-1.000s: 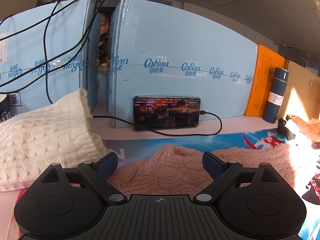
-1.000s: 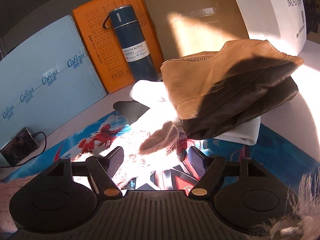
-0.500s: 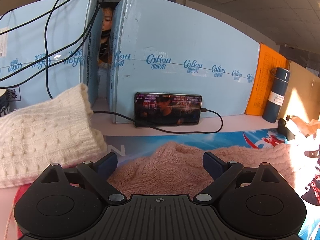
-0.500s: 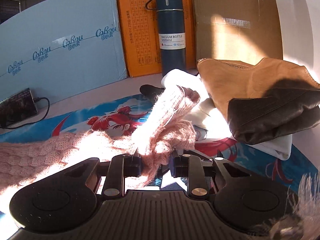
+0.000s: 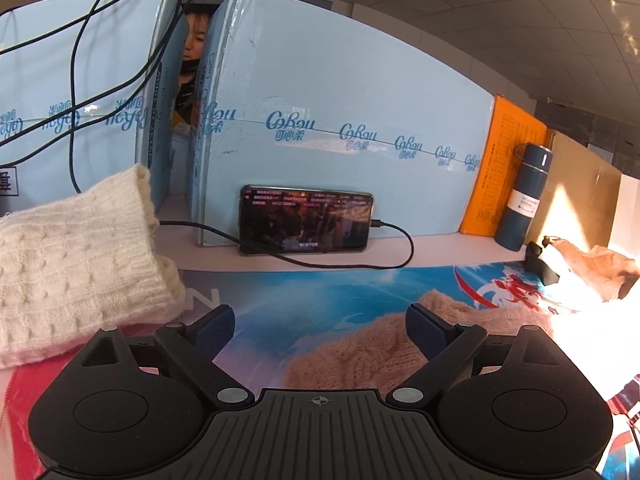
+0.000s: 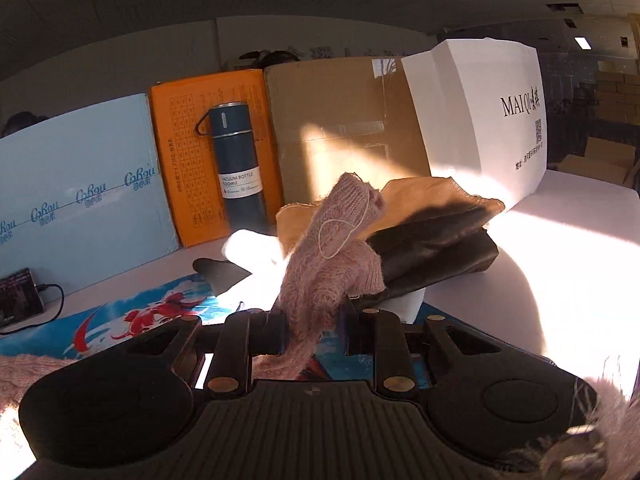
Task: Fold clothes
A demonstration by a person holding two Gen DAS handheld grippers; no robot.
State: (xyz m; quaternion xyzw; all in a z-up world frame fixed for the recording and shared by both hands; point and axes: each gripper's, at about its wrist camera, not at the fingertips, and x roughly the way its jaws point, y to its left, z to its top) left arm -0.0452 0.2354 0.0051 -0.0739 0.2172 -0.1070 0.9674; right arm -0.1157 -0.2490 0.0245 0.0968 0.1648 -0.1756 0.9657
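A pink knit sweater (image 5: pixel 372 356) lies on the printed mat (image 5: pixel 320 292), mostly right of centre in the left wrist view. My left gripper (image 5: pixel 318 322) is open and empty, hovering above the mat with the sweater under its right finger. My right gripper (image 6: pixel 314 330) is shut on a pink sleeve end (image 6: pixel 336 248) of that sweater and holds it raised; the cuff sticks up above the jaws. More pink knit (image 6: pixel 24 372) lies at the lower left of the right wrist view.
A folded cream knit (image 5: pixel 68 264) sits at left. Folded brown and white clothes (image 6: pixel 432 236) are stacked at right. A phone (image 5: pixel 306 220) with cable leans on blue boxes (image 5: pixel 340 140). A vacuum bottle (image 6: pixel 236 164), orange, cardboard and white boxes (image 6: pixel 480 116) line the back.
My right gripper has lifted the pinched sleeve up off the mat. The sweater has slid right under my left gripper, baring more mat, while that gripper stays open.
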